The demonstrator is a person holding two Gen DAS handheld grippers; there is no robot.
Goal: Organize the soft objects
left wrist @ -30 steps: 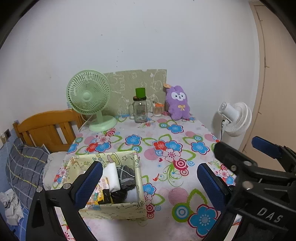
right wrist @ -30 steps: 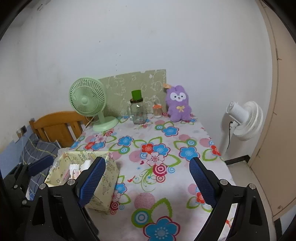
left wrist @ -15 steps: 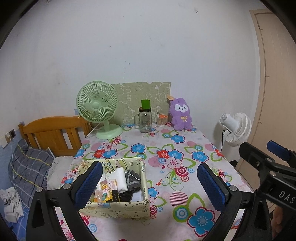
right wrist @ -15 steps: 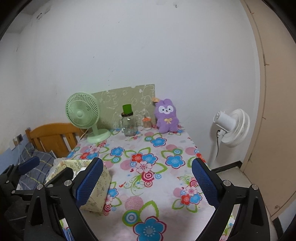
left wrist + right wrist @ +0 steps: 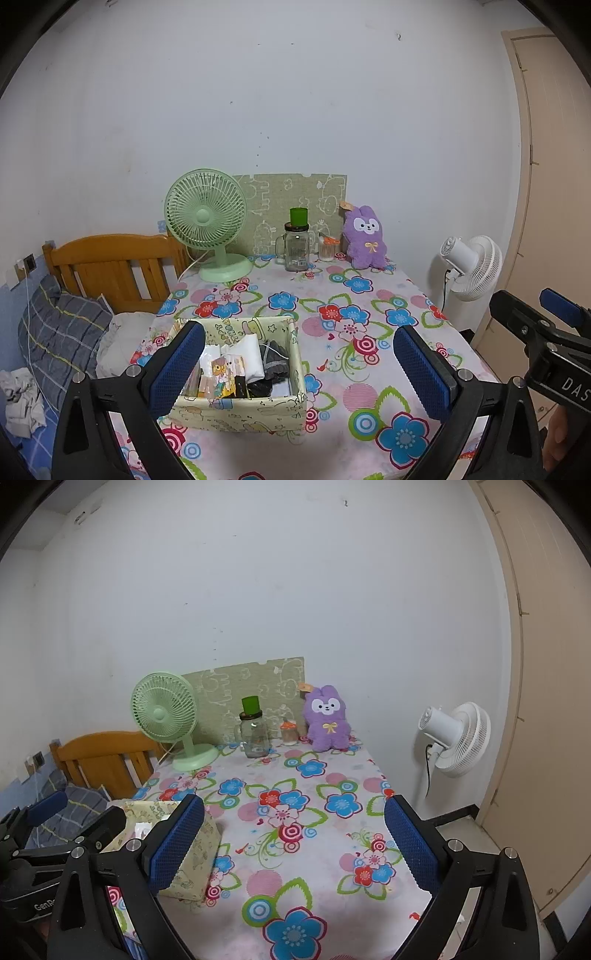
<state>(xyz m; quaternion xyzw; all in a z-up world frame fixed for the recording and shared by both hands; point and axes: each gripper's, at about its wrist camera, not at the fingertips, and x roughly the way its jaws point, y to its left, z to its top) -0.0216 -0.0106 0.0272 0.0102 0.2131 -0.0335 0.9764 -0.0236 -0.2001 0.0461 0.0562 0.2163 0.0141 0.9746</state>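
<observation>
Fabric pieces, white and dark, lie packed in the yellow storage box (image 5: 236, 369) at the table's near left. Compared with a second ago, both grippers have pulled back and up from the box, leaving it smaller in view. Left gripper (image 5: 299, 373) and right gripper (image 5: 291, 845) hold their blue fingers wide apart, empty. Sorting looks finished, I judge.

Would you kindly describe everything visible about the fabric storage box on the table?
The storage box is a pale yellow, soft-sided, open-topped cube printed with cartoon figures. It stands upright near the floral table's front left edge, filled with folded white and dark fabric items and small printed packets. Neither gripper touches it.
</observation>
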